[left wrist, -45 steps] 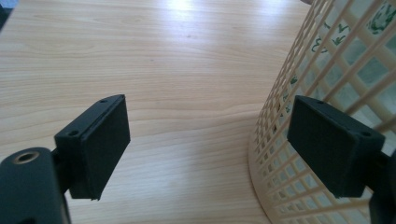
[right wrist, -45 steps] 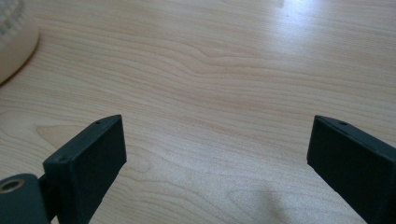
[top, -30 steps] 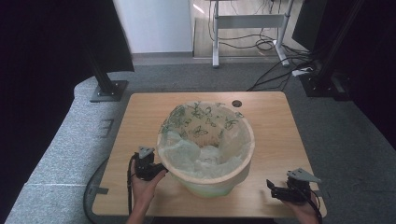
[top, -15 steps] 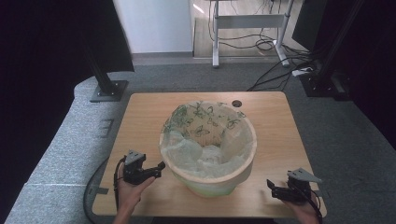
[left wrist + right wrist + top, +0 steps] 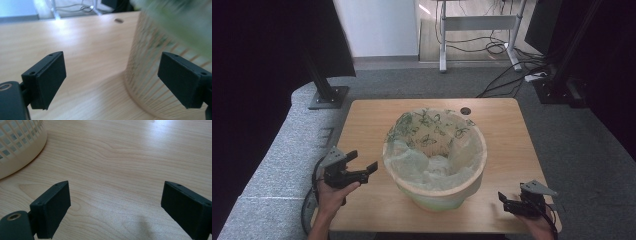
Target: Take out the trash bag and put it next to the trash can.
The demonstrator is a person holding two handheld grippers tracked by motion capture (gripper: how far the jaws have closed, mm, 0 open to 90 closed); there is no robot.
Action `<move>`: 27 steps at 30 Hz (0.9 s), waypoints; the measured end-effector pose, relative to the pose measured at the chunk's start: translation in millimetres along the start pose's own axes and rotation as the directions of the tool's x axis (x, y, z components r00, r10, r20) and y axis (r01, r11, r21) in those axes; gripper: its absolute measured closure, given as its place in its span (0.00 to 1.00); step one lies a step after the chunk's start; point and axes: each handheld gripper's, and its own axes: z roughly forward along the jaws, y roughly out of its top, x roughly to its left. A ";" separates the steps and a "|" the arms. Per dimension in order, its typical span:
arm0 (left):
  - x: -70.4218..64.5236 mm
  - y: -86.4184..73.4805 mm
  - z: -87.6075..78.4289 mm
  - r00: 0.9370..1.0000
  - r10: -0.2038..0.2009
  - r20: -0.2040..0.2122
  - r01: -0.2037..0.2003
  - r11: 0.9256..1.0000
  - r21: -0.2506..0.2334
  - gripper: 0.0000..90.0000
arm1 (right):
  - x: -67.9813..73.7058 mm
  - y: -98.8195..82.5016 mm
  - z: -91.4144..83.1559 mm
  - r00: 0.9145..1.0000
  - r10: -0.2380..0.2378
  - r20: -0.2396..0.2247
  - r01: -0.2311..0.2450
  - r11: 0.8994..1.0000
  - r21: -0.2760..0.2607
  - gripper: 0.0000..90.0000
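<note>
The left gripper (image 5: 362,170) is hovering off the near-left corner of the table (image 5: 372,115), its jaws spread wide with nothing between them; they have just been opening further, and in the left gripper view only bare wood and the side of the basket are showing between the pads. It is pointing toward three o'clock in the high view, straight at the basket (image 5: 437,195), which is standing upright in the middle of the table with its butterfly-printed bag liner (image 5: 432,135) folded out over the rim. From this gripper the basket is lying at about two to three o'clock, just beside the fingertips but apart from them; in the left gripper view the slatted wall (image 5: 147,82) is rising in front of the right-hand pad, with the blurred green liner edge (image 5: 180,22) hanging above it.

The right gripper (image 5: 507,202) is resting low at the near-right corner, jaws likewise spread and empty, with the basket at its ten o'clock and near it.

The left one is looking like the nearer to the liner's rim, which is lying at roughly one o'clock and higher than the pads, so any next pinch on the liner is likely needing a rise and a reach inward over the rim.
</note>
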 end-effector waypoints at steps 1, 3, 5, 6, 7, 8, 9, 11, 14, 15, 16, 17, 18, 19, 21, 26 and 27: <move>-1.8 5.2 -3.2 1.000 0.016 0.006 -0.016 1.000 -0.002 0.09 | 0.3 0.1 -0.2 1.000 -0.001 0.001 0.001 1.000 0.000 0.10; -4.9 14.7 -9.0 0.999 0.040 0.025 -0.040 0.999 -0.009 0.09 | 0.6 0.3 -0.3 1.000 -0.005 0.001 0.005 1.000 -0.001 0.10; -6.5 22.8 -13.7 0.998 0.052 0.044 -0.051 0.999 -0.018 0.09 | 0.7 0.5 -0.7 1.000 -0.005 0.000 0.005 1.000 -0.004 0.11; -7.0 26.5 -15.6 0.997 0.056 0.054 -0.055 0.998 -0.024 0.10 | 0.7 0.5 -0.8 1.000 -0.005 0.000 0.005 1.000 -0.004 0.11; -7.3 30.4 -17.3 0.996 0.062 0.067 -0.060 0.998 -0.025 0.10 | 0.7 0.5 -0.8 1.000 -0.005 0.000 0.005 1.000 -0.004 0.11; -7.9 34.3 -18.4 0.995 0.063 0.078 -0.061 0.998 -0.028 0.10 | 0.7 0.4 -0.6 1.000 -0.005 -0.001 0.005 1.000 -0.004 0.11; -9.1 38.6 -19.2 0.994 0.065 0.086 -0.063 0.998 -0.028 0.10 | 0.8 0.2 -0.4 1.000 -0.007 -0.001 0.007 1.000 -0.002 0.11; -13.0 47.9 -19.8 0.990 0.083 0.112 -0.080 0.996 -0.029 0.11 | 1.2 0.0 0.4 1.000 -0.011 0.000 0.011 1.000 0.001 0.11; -21.1 63.9 -18.0 0.982 0.108 0.157 -0.105 0.994 -0.022 0.11 | 2.1 0.1 0.8 1.000 -0.016 -0.001 0.016 1.000 0.005 0.11; -23.7 69.3 -16.8 0.978 0.115 0.175 -0.114 0.993 -0.020 0.12 | 2.6 0.1 1.0 1.000 -0.015 -0.001 0.015 1.000 0.002 0.11; -26.3 74.6 -15.5 0.974 0.120 0.191 -0.119 0.993 -0.018 0.12 | 2.7 0.2 1.0 1.000 -0.016 -0.001 0.016 1.000 0.002 0.11; -28.9 79.6 -14.0 0.970 0.126 0.208 -0.126 0.992 -0.015 0.14 | 2.9 0.3 1.0 1.000 -0.017 -0.001 0.017 1.000 0.002 0.12; -31.6 83.9 -12.4 0.965 0.131 0.226 -0.132 0.991 -0.013 0.15 | 3.0 0.3 1.0 1.000 -0.018 -0.001 0.018 1.000 0.002 0.12; -34.3 87.6 -10.6 0.962 0.134 0.239 -0.136 0.991 -0.009 0.15 | 3.0 0.3 1.0 1.000 -0.019 -0.001 0.019 1.000 0.002 0.12; -39.1 92.8 -6.2 0.959 0.147 0.242 -0.151 0.988 -0.001 0.15 | 2.9 0.3 1.0 1.000 -0.019 -0.001 0.019 1.000 0.002 0.12; -43.0 94.9 7.2 0.959 0.144 0.244 -0.157 0.987 0.035 0.17 | 3.0 0.5 0.7 1.000 -0.019 -0.002 0.019 1.000 0.001 0.12; -43.6 94.0 9.4 0.960 0.142 0.241 -0.156 0.987 0.042 0.18 | 3.0 0.6 0.4 1.000 -0.020 -0.002 0.020 1.000 0.001 0.12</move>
